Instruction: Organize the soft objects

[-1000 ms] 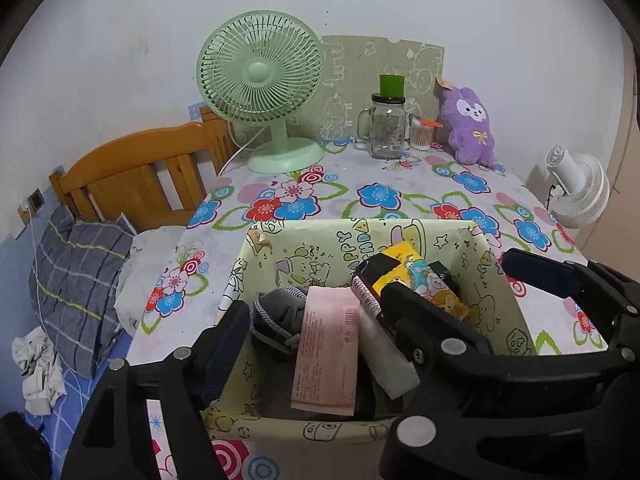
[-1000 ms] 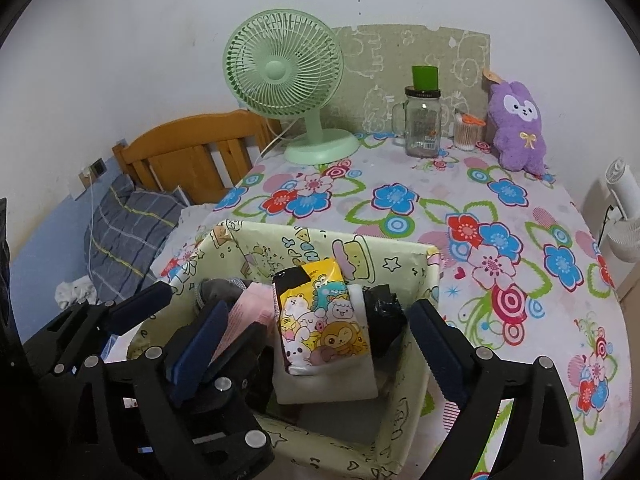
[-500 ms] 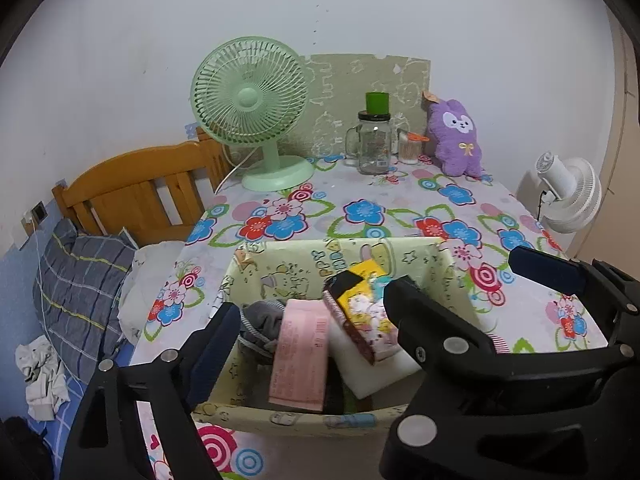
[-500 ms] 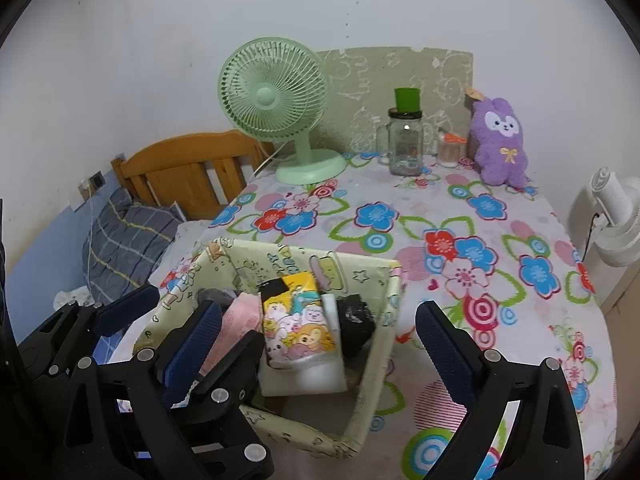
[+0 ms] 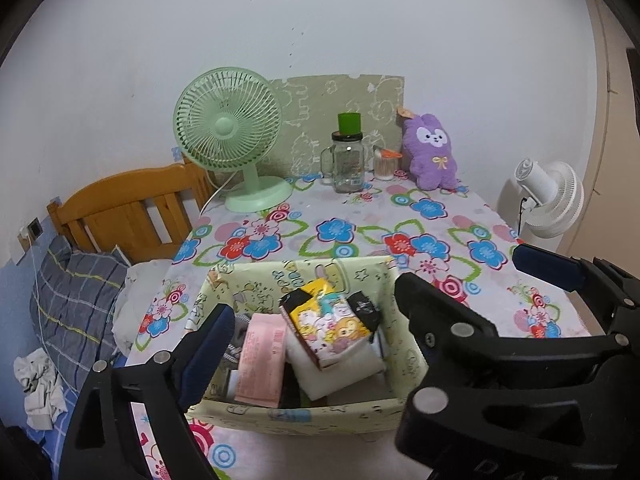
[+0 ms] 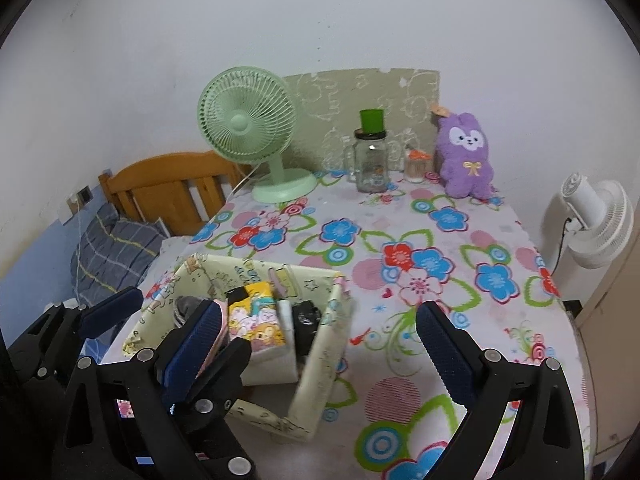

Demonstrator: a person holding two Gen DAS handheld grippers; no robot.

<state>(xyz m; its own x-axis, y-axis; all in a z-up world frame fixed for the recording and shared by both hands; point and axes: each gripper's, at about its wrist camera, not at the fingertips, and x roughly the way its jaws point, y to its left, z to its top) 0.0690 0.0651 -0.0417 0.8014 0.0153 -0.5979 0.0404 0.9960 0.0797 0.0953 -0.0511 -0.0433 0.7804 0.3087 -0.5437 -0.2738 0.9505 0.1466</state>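
Change: both tongs have drawn back and up from the bin; it now sits lower and smaller in both views.
Left tongs: spread and opening, nothing between the pads.
Right tongs: spread wide, empty.
Bin: fabric, on the bench near its front edge; walls look floppy, so probably best taken by the rim.
Contents: cartoon pack, pink pack, white pad, dark rolls; likely light and squashy, grip mid-body.
Plush: far end of the bench; soft, pinch the body.
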